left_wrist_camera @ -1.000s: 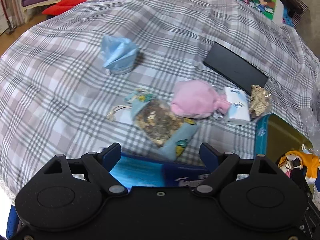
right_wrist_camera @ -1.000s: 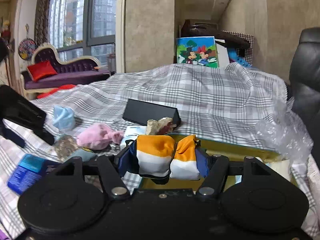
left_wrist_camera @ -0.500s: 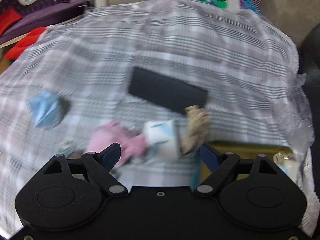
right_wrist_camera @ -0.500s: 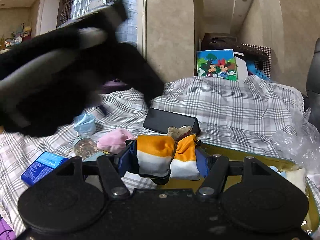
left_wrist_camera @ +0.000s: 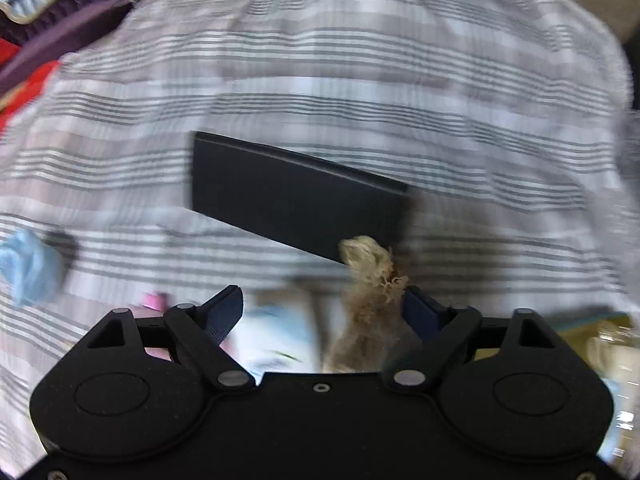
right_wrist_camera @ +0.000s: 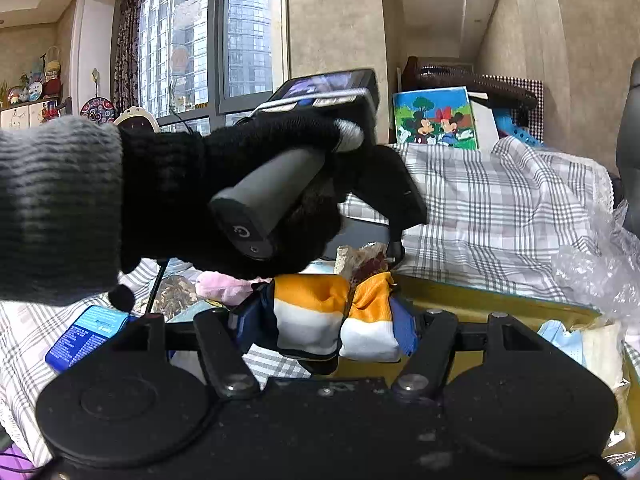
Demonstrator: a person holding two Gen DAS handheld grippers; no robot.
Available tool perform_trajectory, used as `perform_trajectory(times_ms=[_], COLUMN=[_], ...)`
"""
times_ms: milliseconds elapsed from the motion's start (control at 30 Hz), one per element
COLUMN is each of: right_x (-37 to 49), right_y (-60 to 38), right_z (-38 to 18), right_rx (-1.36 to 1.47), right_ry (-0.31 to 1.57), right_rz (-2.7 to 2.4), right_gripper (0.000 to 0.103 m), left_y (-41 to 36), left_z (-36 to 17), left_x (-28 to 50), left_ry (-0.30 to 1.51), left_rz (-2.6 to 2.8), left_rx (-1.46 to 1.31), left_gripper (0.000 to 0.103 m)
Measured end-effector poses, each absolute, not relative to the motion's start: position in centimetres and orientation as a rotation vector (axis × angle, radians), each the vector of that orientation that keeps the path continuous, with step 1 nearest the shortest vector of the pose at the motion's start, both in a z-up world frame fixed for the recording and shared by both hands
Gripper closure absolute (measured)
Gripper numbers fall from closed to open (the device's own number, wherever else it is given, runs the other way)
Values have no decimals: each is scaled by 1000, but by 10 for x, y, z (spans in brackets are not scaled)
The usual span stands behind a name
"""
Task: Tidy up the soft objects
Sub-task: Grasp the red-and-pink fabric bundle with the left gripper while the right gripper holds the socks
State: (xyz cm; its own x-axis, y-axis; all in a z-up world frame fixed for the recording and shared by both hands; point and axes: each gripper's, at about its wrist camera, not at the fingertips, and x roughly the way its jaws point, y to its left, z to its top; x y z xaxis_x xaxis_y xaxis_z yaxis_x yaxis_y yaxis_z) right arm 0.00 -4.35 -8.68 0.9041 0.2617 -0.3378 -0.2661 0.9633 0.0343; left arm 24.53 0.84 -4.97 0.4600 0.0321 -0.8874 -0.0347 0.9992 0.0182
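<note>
An orange-and-white fabric bundle (right_wrist_camera: 332, 320) is clamped in the right gripper (right_wrist_camera: 326, 326) above a yellow tray (right_wrist_camera: 480, 300). The left gripper (left_wrist_camera: 320, 308), whose jaws have just been opening, is spread wide over a brown lacy pouch (left_wrist_camera: 370, 280) that stands just inside its right finger, untouched; beyond, a black box (left_wrist_camera: 296, 200) lies on the plaid cloth (left_wrist_camera: 360, 60).

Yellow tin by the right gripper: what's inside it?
Inside the yellow tin, a light blue mask and a cream cloth show at its right end; the right gripper covers the rest.
</note>
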Motion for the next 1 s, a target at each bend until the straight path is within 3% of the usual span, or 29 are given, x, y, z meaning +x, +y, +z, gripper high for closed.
perform_trajectory(times_ms=[133, 300, 433, 1000], right_x=[3, 5, 8, 4], right_y=[-43, -44, -42, -41], right_z=[-88, -89, -89, -90], right_rx=[-8, 1, -7, -21], right_ry=[357, 363, 369, 368], right_rz=[281, 290, 292, 291], right_gripper=[39, 39, 39, 39], left_y=[49, 79, 60, -19], left_z=[-44, -22, -13, -68], left_x=[251, 242, 236, 250], left_ry=[1066, 1024, 1032, 1131], left_rz=[242, 267, 144, 7], left_rx=[-11, -99, -90, 84], left_gripper=[26, 25, 20, 20])
